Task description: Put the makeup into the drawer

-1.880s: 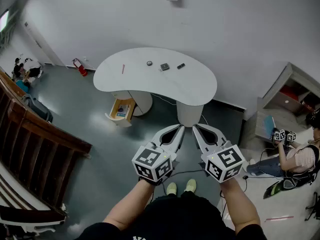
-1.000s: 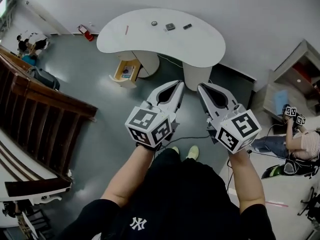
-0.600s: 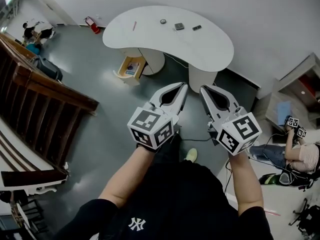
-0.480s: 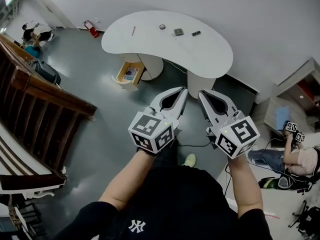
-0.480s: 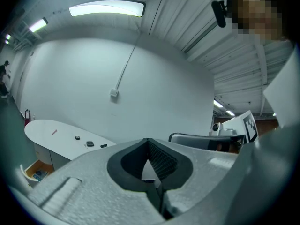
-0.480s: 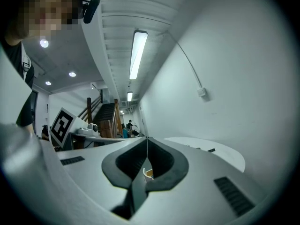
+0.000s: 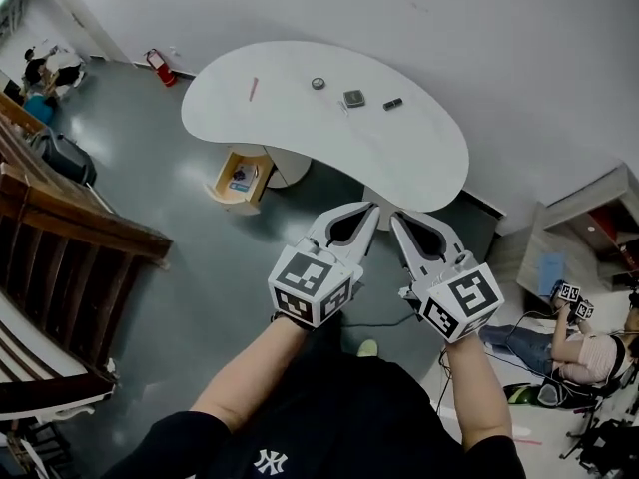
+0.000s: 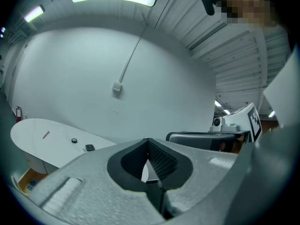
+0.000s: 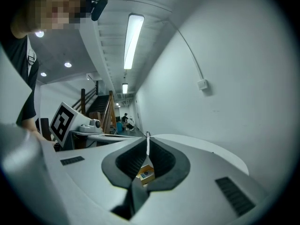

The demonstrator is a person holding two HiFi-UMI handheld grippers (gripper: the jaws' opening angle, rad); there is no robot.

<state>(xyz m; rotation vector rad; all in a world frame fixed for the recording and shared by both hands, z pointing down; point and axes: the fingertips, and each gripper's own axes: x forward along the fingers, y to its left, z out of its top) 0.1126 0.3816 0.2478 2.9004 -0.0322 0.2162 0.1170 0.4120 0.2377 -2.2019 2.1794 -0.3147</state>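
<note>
On the white kidney-shaped table (image 7: 399, 158) lie a thin pink stick (image 7: 253, 88), a round compact (image 7: 318, 84), a square compact (image 7: 353, 98) and a small dark case (image 7: 392, 104). Below the table's left part a wooden drawer (image 7: 240, 180) stands pulled open. My left gripper (image 7: 373, 207) and right gripper (image 7: 392, 218) are held side by side in the air short of the table, both shut and empty. The left gripper view shows the table (image 8: 42, 142) far off at the left, with the stick (image 8: 46, 135) and compacts (image 8: 89, 147). Through the right gripper's (image 9: 147, 136) jaws the drawer (image 9: 146, 173) shows.
A dark wooden stair rail (image 7: 70, 238) runs along the left. At the right stand a low shelf unit (image 7: 589, 228) and a seated person (image 7: 579, 352) holding other grippers. A red fire extinguisher (image 7: 158, 66) leans by the far wall. A cable (image 7: 384, 319) lies on the grey floor.
Both grippers have moved forward toward the table, side by side and still shut. The table now looks nearer and larger in the head view.
</note>
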